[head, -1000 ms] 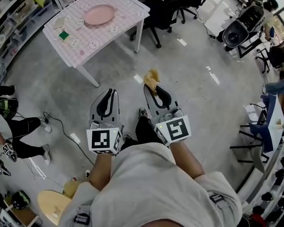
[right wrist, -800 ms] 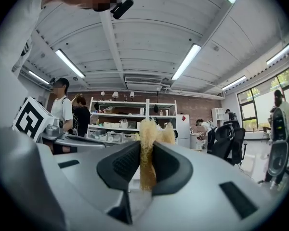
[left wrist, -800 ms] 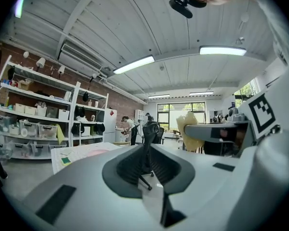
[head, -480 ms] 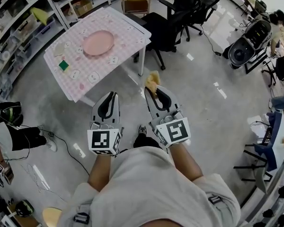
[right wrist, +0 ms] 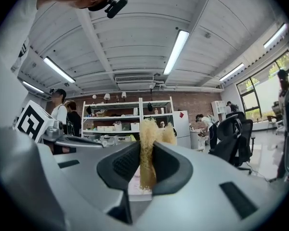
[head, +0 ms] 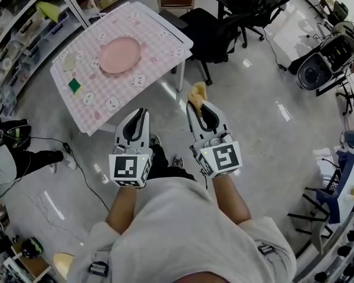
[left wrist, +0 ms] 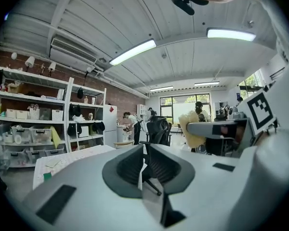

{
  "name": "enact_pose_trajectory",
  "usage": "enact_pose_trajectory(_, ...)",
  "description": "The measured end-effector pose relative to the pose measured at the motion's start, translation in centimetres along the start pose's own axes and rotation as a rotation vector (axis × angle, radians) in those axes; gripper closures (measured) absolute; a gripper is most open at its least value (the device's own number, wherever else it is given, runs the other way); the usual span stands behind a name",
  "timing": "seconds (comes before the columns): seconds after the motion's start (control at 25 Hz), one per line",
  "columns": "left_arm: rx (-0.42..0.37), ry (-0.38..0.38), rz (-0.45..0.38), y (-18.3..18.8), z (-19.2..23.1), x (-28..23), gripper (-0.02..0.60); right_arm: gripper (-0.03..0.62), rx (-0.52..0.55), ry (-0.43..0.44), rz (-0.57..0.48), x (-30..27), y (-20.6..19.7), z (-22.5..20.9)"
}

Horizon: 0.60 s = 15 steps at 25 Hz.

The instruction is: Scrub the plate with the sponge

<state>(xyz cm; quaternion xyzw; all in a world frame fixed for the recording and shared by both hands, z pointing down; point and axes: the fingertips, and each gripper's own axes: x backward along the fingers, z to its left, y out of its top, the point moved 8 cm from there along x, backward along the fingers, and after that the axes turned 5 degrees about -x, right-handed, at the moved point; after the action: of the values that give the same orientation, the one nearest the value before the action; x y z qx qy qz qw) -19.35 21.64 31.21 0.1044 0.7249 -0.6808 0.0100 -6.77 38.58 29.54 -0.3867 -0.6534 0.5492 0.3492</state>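
1. The right gripper (head: 196,103) was clamped on the sponge (head: 196,91). The right gripper view showed both jaws pressed into the yellow foam, with its upper part projecting past the jaw tips.
2. The left gripper (head: 142,113) had its jaws together, and the left gripper view showed only a thin slit with nothing in it.
3. The plate (head: 120,56) lay flat on the table (head: 165,37), ahead of the left gripper and slightly to its left. It was well apart from both grippers, and the sponge had not touched it.
4. Judged from this layout, the step in hand was the approach to the table, and scrubbing had not begun.
5. To perform the step well:
   - Hold firm clamp pressure, since the foam is soft and is likely to pull out under sideways load.
   - Bring the right gripper forward and left until the projecting foam, not the jaw tips, meets the plate face.
   - Use the left gripper to steady the near rim, because an unrestrained plate will probably slide on the cloth.
6. Obstructions to note were a green square (head: 75,86) on the table left of the plate, and an office chair (head: 215,31) ahead of the right gripper, beside the table.
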Motion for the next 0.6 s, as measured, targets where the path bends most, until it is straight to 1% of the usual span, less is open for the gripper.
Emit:
enact_pose_trajectory(0.16,0.016,0.009,0.014,-0.5,2.2,-3.5,0.532,0.529,0.001,0.027,0.029,-3.6,-0.8,-1.1)
enact_pose_trajectory(0.32,0.029,0.007,0.017,-0.9,5.2,-8.6,0.534,0.529,0.011,0.051,0.067,-8.8,-2.0,-2.7)
enact_pose_trajectory(0.48,0.034,0.012,0.006,-0.6,9.6,-14.0,0.534,0.528,0.027,0.087,0.093,-15.5,-2.2,-4.1)
enact_pose_trajectory(0.6,0.025,0.02,0.025,-0.3,13.6,-18.0,0.534,0.528,0.027,0.111,0.115,-21.4,-2.0,-4.7)
